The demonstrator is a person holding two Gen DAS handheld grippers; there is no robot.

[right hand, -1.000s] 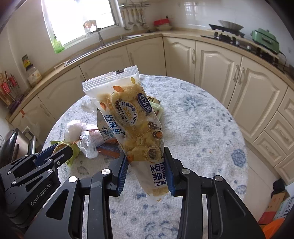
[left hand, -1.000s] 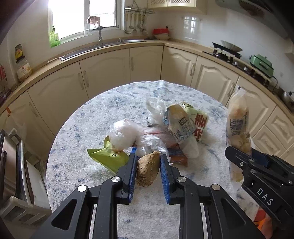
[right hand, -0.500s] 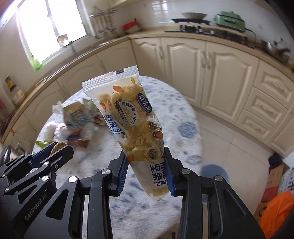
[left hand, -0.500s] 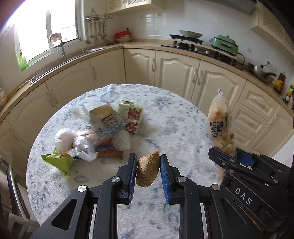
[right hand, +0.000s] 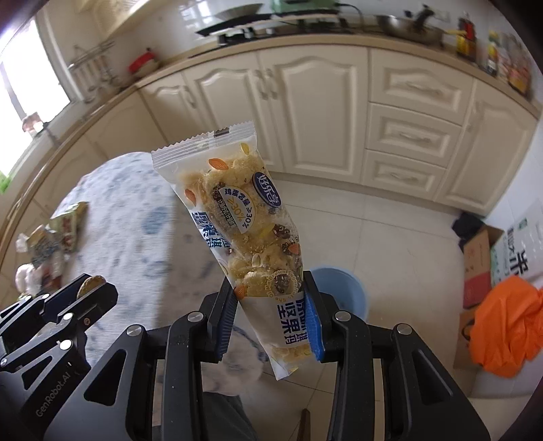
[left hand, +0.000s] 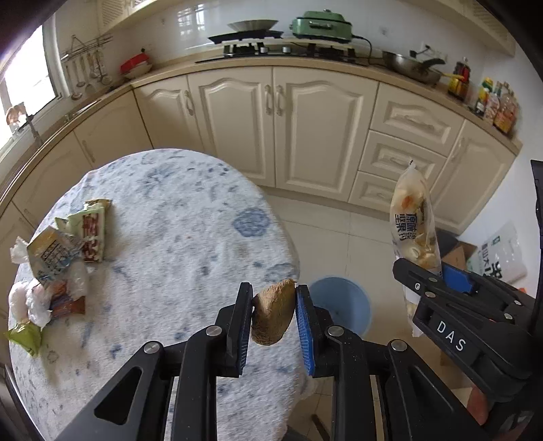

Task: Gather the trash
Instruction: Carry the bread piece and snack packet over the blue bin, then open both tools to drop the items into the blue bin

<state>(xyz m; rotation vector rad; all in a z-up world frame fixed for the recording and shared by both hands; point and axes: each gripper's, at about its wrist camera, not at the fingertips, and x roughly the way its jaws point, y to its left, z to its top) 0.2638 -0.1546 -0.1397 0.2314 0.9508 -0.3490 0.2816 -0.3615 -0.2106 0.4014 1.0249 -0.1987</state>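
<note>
Kitchen cabinets (left hand: 305, 135), cream, fill the upper half of the left wrist view; stove and green appliance (left hand: 320, 22) on the counter at top centre.

Round table (left hand: 163, 237), blue-white patterned cloth, occupies left and centre of the left wrist view; its edge runs down through mid-frame.

Orange bag (right hand: 505, 325) lies on the floor at the right edge of the right wrist view, cardboard box (right hand: 478, 268) just above it.

Blue bin (left hand: 339, 305) stands on the tiled floor just right of the table edge, lower centre in both views; partly hidden behind the fingers.

Pile of wrappers (left hand: 57, 257) on the table at the left edge: packets, clear plastic, a green wrapper at lower left. Blurred in the right wrist view.

Right gripper (right hand: 269, 322) is clamped on a snack packet (right hand: 244, 217), clear with blue print, held by its lower end and leaning toward upper left, over the floor with the bin behind it.

Left gripper (left hand: 274, 315) is closed on a brown lump (left hand: 271, 315), rough-skinned, pressed between both blue pads, at the table's right edge in frame, bin just to its right.
</note>
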